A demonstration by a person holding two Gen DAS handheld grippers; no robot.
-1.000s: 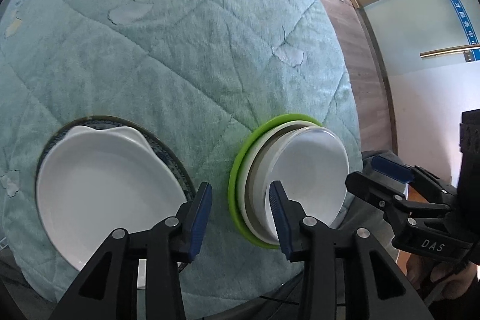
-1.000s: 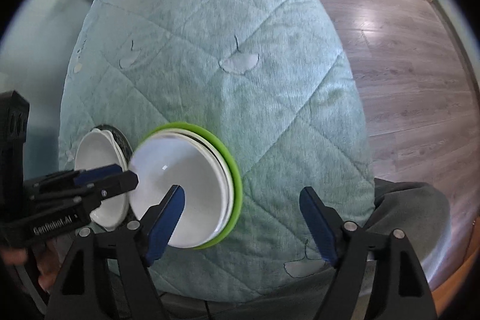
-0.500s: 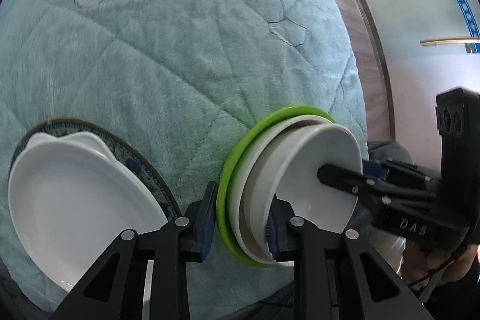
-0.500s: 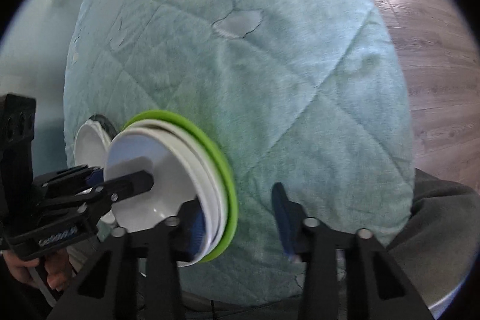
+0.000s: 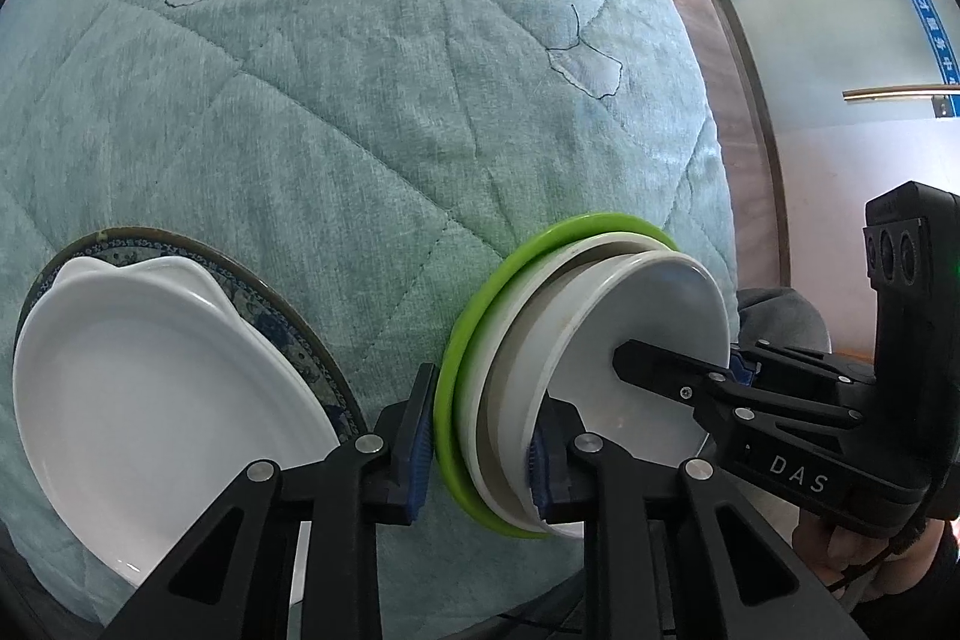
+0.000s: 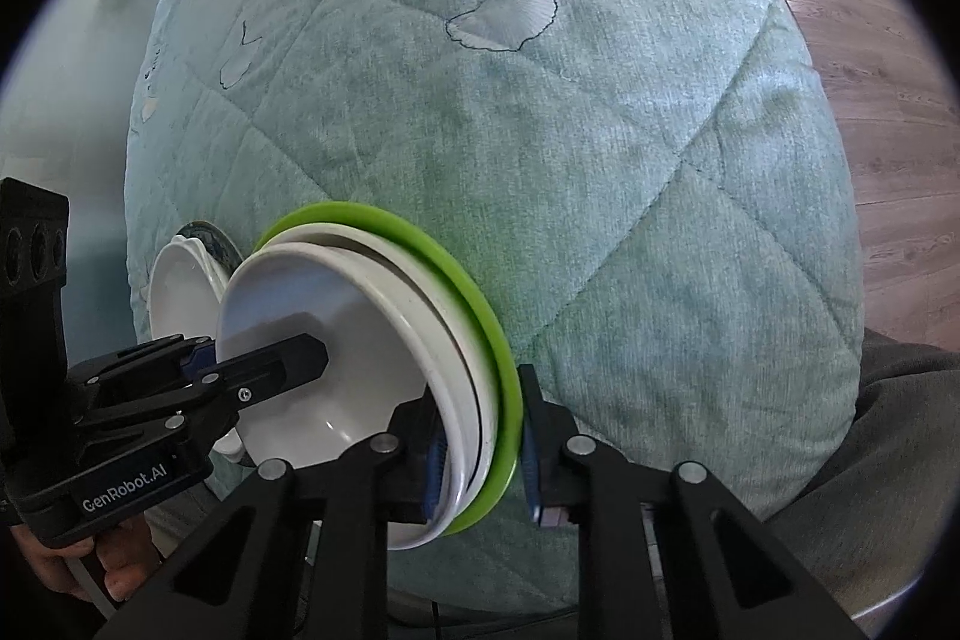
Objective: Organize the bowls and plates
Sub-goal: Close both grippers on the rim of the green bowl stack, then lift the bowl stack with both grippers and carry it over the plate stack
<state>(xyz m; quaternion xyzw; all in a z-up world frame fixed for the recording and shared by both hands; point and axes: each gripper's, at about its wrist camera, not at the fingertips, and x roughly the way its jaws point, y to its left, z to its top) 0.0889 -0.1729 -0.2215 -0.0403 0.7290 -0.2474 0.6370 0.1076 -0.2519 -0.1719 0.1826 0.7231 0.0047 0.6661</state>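
Observation:
A stack of a green plate [image 5: 480, 316], a white plate and a white bowl [image 5: 654, 316] rests on a quilted teal cloth [image 5: 360, 100]. My left gripper [image 5: 480, 454] is shut on the stack's near left rim. My right gripper [image 6: 480, 454] is shut on the opposite rim of the same stack [image 6: 420, 334], one finger inside the bowl [image 6: 336, 340]. To the left lies a white scalloped dish [image 5: 150, 376] on a blue-patterned plate [image 5: 288, 334]; both also show in the right wrist view [image 6: 180, 292].
The cloth-covered table ends just behind the stack's near side. A wooden floor [image 6: 870, 40] lies to the right, and a glass partition [image 5: 852, 40] stands beyond the table. Grey fabric [image 6: 900, 430] hangs at the right edge.
Both grippers moved in from either side and closed on the rim of the green-plate stack. The cameras came closer to the table.

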